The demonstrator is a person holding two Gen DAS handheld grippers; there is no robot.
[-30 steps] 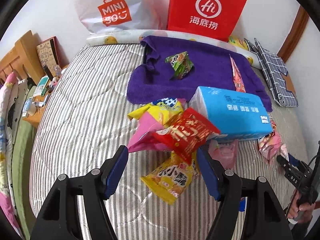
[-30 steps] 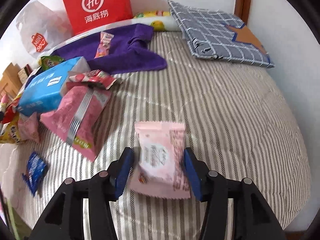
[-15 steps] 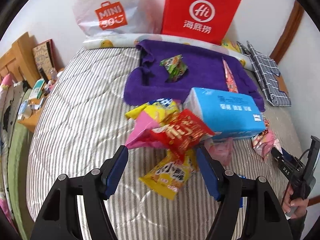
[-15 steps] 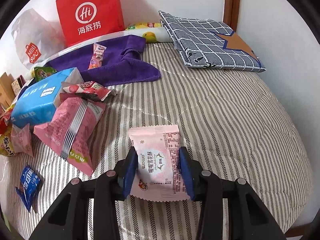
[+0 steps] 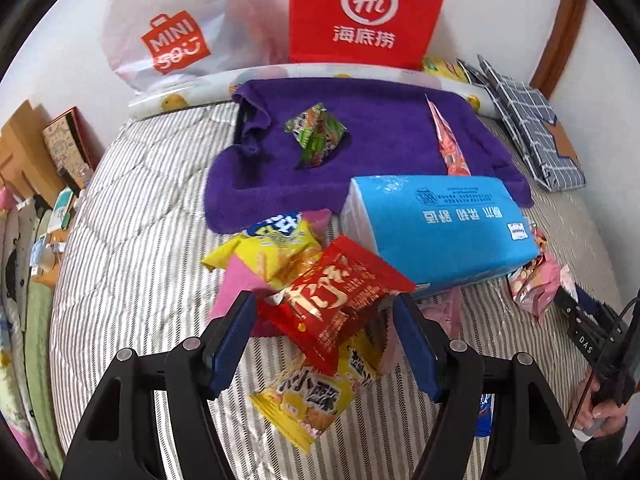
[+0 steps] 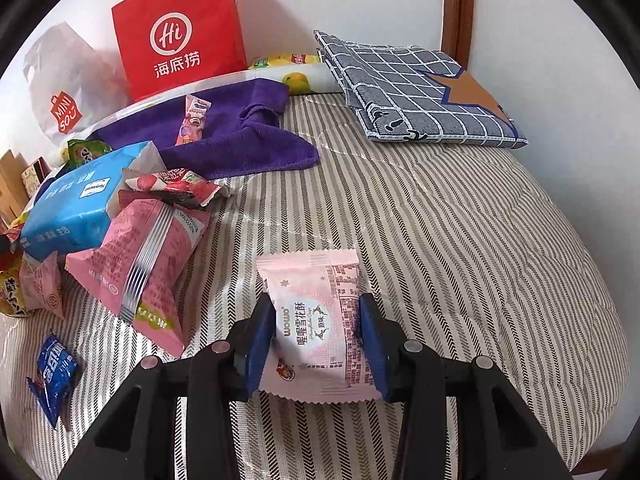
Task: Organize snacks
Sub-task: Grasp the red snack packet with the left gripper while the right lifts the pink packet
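Note:
In the left wrist view my left gripper point(image 5: 325, 320) is open, its blue pads either side of a red snack packet point(image 5: 335, 295) that tops a pile with yellow packets point(image 5: 276, 246) and a pink one. In the right wrist view my right gripper point(image 6: 317, 330) is shut on a pale pink snowflake-pastry packet point(image 6: 316, 320), held above the striped bed point(image 6: 460, 240). A green packet point(image 5: 316, 133) and a long pink stick packet point(image 5: 450, 144) lie on a purple towel point(image 5: 380, 136).
A blue tissue pack point(image 5: 436, 224) lies right of the pile. Red point(image 5: 366, 12) and white point(image 5: 172, 36) shopping bags stand against the wall. A large pink bag point(image 6: 140, 264), a small blue packet point(image 6: 54, 370) and a checked cushion point(image 6: 420, 92) lie on the bed.
My right gripper closed on the pale pink packet and lifted it slightly. My left gripper moved forward so its open pads now flank the red packet.

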